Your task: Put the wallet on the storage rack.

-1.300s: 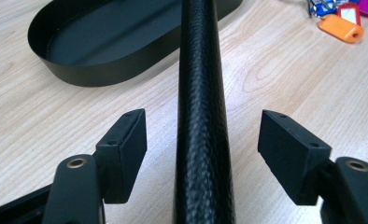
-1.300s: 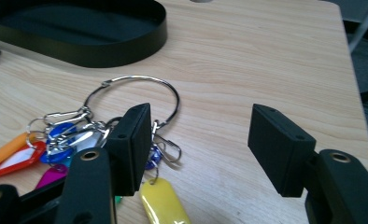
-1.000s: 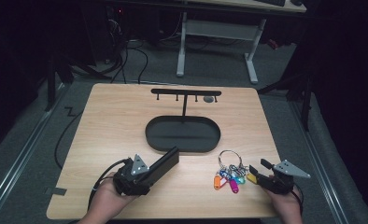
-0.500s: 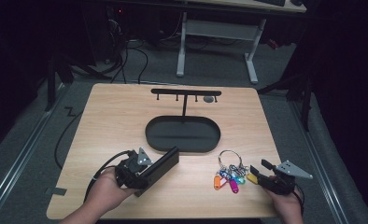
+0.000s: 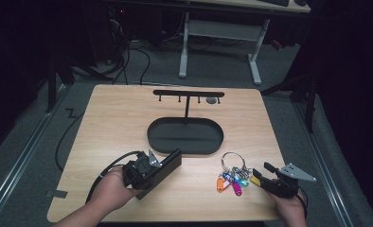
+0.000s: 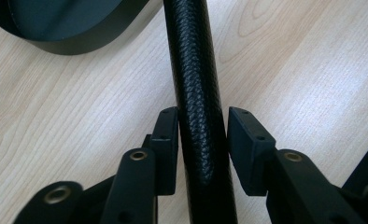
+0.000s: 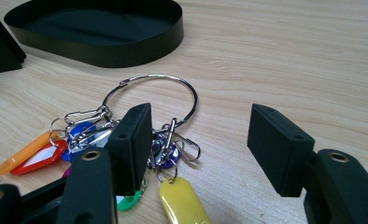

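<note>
At the table's seven o'clock corner, the left gripper point(image 5: 157, 165) straddles a black textured case point(image 6: 196, 93). Its jaws have just been closing around the case; one pad point(image 6: 169, 140) touches and the other stands a sliver off. Lifted on so shallow a bite near the end, the case could pivot, slip out, or knock the oval tray point(image 5: 156, 142) at its one o'clock. Past the tray, at its five o'clock, lies the key bunch point(image 5: 232, 177), its big ring toward twelve. The right gripper point(image 5: 260, 182) rests at the bunch's three o'clock with jaws spread and holding nothing. One jaw already lies among the tags, so closing may catch a loose clip and leave the ring dangling.
</note>
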`<state>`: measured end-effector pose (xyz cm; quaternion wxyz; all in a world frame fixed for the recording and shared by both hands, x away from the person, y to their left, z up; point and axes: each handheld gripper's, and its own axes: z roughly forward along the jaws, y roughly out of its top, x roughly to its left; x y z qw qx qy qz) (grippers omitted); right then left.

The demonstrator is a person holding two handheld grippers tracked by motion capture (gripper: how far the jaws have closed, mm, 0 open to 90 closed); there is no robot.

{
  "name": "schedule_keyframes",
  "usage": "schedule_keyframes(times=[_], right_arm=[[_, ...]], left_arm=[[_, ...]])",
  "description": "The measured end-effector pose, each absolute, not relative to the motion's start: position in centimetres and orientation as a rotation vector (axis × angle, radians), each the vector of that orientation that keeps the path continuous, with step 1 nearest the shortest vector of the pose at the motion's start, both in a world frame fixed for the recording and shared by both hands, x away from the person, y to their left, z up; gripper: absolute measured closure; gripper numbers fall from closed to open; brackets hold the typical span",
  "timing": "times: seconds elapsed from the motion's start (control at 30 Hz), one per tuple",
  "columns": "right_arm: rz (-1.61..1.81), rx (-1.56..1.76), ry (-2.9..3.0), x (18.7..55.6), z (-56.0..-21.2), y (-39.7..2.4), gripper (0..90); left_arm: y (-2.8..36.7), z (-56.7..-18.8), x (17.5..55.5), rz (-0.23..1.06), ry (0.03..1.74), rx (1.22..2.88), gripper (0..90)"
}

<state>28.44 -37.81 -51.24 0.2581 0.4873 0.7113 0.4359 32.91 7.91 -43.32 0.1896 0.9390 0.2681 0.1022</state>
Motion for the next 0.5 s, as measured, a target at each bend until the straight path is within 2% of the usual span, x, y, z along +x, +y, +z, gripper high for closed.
schedule_keyframes(times=[0.3,0.5], right_arm=[[1.195,1.336,1.919,28.39,-51.25,-37.94,40.6],[1.197,1.341,1.915,28.38,-51.27,-37.97,40.8]], left_arm=[[8.07,-43.25,33.28,0.244,0.772,2.638,70.5],[8.07,-43.23,33.35,0.269,0.759,2.651,74.4]])
